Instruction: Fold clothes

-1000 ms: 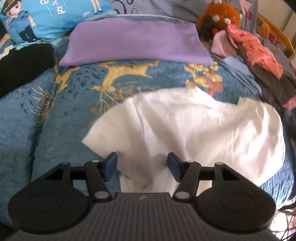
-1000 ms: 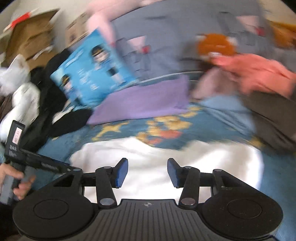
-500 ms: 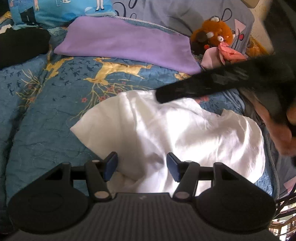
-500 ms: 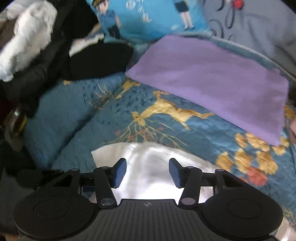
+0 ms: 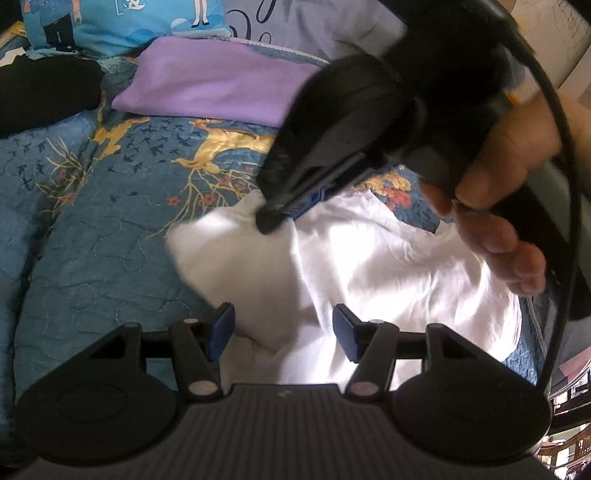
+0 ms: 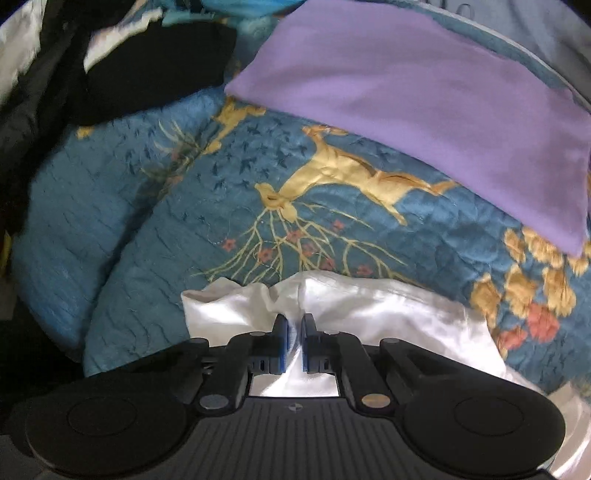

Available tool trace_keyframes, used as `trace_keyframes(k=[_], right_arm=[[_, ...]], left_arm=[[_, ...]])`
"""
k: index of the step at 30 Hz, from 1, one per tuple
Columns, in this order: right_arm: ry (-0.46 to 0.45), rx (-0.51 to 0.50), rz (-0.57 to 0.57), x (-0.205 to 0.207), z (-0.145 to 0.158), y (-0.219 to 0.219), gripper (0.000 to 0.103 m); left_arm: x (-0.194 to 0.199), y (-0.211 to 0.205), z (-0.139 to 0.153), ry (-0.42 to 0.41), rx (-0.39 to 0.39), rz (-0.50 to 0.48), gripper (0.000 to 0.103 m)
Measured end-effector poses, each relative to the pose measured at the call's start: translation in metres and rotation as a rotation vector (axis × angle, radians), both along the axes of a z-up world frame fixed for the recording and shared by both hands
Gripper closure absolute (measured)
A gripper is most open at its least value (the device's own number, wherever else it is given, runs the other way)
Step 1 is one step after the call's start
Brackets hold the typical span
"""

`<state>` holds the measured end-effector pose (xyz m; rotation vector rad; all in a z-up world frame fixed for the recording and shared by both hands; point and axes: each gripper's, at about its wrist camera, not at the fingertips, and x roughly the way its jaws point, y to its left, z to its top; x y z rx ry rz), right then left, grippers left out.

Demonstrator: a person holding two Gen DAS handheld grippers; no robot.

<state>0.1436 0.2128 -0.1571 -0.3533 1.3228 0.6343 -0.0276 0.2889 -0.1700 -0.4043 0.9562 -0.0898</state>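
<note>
While my left gripper (image 5: 282, 328) hangs open over the white shirt (image 5: 388, 266) on the quilt (image 5: 110, 240), my right gripper (image 6: 293, 341) is pinched on the shirt's far edge.

This is a bedroom in a home; a bed fills both views, covered by a quilted blue bedspread (image 6: 155, 236) stitched with golden deer and blossoms; a purple pillow (image 6: 424, 110) lies near its head; a cartoon-printed blue cushion (image 5: 122, 22) leans behind it; dark clothing (image 5: 40, 92) is heaped at the side.
</note>
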Motion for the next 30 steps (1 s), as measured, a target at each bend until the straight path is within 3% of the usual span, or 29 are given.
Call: trace_keyframes(k=[7,15,21,27,30], right_arm=[[-0.075,0.125,-0.166,-0.019,0.039,-0.059,0.098],[-0.133,0.262,-0.404,-0.066,0.057,-0.132,0.098],[-0.201,0.300,-0.423,-0.088,0.069,-0.145,0.098],[-0.224,0.300,-0.423,-0.092,0.064,-0.143,0.098],[-0.222,0.306,-0.425,-0.094,0.064,-0.144,0.098]], left_arm=[[-0.002,-0.002,0.002,-0.018,-0.019,-0.019,0.041],[-0.008,-0.004,0.018,-0.155,-0.108,-0.123,0.039],[0.001,0.015,0.020,-0.180,-0.228,-0.117,0.038],[0.002,0.063,0.017,-0.240,-0.480,0.015,0.038],[0.011,0.071,0.015,-0.212,-0.440,0.035,0.038]])
